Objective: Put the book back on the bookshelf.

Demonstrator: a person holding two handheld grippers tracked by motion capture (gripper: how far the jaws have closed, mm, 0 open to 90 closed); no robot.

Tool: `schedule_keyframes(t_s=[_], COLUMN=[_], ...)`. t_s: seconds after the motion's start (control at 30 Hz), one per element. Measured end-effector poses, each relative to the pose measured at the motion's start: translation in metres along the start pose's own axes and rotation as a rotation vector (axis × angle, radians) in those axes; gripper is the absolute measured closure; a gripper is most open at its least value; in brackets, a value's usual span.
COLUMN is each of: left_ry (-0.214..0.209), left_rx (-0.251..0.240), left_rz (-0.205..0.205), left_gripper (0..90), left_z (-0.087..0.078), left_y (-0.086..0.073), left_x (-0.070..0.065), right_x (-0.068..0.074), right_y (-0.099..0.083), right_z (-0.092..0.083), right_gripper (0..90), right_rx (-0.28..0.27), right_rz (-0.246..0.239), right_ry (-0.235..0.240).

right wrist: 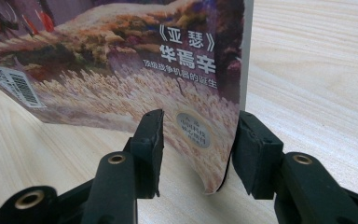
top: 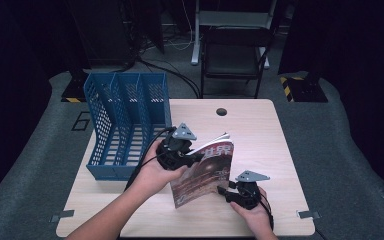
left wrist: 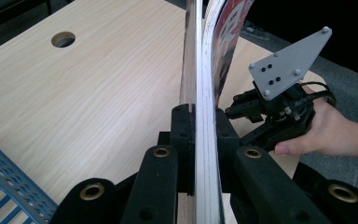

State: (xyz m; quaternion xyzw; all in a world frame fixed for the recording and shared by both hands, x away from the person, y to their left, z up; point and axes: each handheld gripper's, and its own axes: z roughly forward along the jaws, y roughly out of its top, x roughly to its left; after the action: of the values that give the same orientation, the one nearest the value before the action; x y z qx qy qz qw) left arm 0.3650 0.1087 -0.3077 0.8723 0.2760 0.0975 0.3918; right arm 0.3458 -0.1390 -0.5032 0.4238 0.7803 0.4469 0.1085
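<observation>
We hold the glossy illustrated magazine [top: 204, 172] upright on the pale wooden worktop [top: 260, 135], left claw [left wrist: 200, 122] clamped on its edge; right claw [right wrist: 196, 135] open around its lower corner. Close squarely before lifting toward the blue perforated plastic file rack [top: 125, 120].

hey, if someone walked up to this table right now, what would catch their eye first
Probably the magazine with its colourful cover, held up on edge at the middle of the wooden table. The left gripper is clamped on its upper edge, while the right gripper sits at its lower corner with jaws apart around that corner. Next would be the blue file rack standing at the table's left rear.
</observation>
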Motion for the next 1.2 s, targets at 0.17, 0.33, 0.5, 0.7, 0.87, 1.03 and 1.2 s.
schedule_keyframes(t_s=[0.17,0.33,0.5,0.7,0.87,1.03,1.2], left_ry=[0.004,0.005,0.006,0.005,0.012,0.024,0.031], left_rx=[0.002,0.006,0.015,0.013,0.008,-0.003,-0.003], left_rz=[-0.005,-0.009,0.004,0.002,0.012,0.011,0.012], left_gripper=[83.4,83.5,83.6,83.6,83.6,83.5,83.6], left_z=[0.000,0.000,0.000,-0.005,-0.011,-0.019,-0.027], left_y=[0.001,0.002,0.005,0.009,0.012,0.015,0.016], left_x=[0.000,-0.001,-0.002,-0.003,-0.003,-0.001,0.003], right_x=[0.000,-0.001,0.000,0.002,0.002,0.002,0.001], right_y=[0.000,0.000,0.000,0.000,0.001,0.001,0.000], right_z=[0.000,0.001,-0.001,-0.002,-0.002,-0.002,-0.002], right_gripper=[55.1,55.1,55.6,53.9,52.8,52.1,51.2], right_rx=[-0.004,-0.002,-0.008,-0.021,-0.028,-0.030,-0.021], right_rz=[0.000,-0.001,0.000,-0.014,-0.012,-0.011,-0.026], right_ry=[0.000,0.000,0.018,0.027,0.007,0.009,0.021])
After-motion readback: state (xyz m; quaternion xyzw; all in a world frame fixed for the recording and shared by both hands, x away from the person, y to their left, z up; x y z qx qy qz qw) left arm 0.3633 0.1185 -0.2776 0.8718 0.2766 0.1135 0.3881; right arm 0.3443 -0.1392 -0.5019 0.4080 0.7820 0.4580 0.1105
